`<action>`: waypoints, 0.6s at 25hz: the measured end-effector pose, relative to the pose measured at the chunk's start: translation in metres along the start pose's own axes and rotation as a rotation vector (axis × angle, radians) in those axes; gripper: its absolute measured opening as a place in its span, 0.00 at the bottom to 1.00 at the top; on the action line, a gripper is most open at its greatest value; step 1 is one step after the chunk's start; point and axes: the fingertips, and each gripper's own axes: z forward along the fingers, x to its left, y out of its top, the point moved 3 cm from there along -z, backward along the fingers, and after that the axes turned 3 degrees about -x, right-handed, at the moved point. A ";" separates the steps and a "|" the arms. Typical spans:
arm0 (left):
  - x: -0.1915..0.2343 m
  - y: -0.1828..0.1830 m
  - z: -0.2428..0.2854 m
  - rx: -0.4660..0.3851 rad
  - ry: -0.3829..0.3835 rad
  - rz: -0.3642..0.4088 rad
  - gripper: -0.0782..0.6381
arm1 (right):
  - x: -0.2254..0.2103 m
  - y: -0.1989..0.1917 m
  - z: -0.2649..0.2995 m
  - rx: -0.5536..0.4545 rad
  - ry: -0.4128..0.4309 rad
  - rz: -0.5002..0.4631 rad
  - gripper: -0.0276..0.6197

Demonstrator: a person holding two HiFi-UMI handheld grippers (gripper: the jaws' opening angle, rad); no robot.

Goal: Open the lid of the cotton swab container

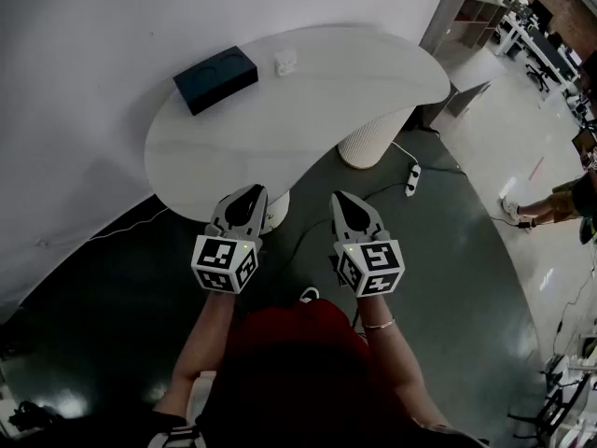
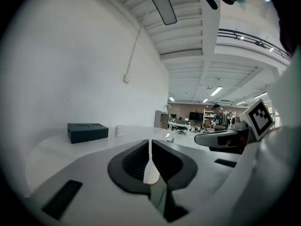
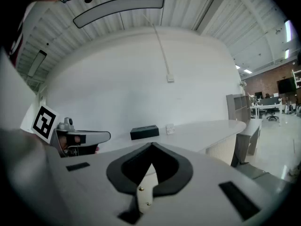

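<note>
Hovering both claws just off the table's [image 1: 308, 129] near edge, I am holding the left gripper [image 1: 252, 194] and the right gripper [image 1: 341, 200] pressed together, pinching nothing. The cotton swab container [image 1: 286, 62] is sitting at the far edge, near a dark box [image 1: 215, 79] toward the far-left corner.

Held out side by side, a gap between: left grey-and-black hand-held gripper [image 1: 250, 194] and right grey-and-black hand-held gripper [image 1: 342, 200]. Both tipped slightly downward, jaws pressed together, nothing between them. Bare left forearm [image 1: 201, 343] and bare right forearm [image 1: 387, 348] reaching forward.
</note>
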 end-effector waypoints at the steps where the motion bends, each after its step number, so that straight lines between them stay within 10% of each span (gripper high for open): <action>1: -0.002 0.001 0.003 -0.003 0.002 0.003 0.16 | -0.004 0.000 0.000 -0.001 0.005 -0.001 0.07; 15: -0.017 0.014 0.027 -0.040 0.056 0.007 0.16 | -0.046 0.003 -0.008 -0.014 0.057 -0.015 0.07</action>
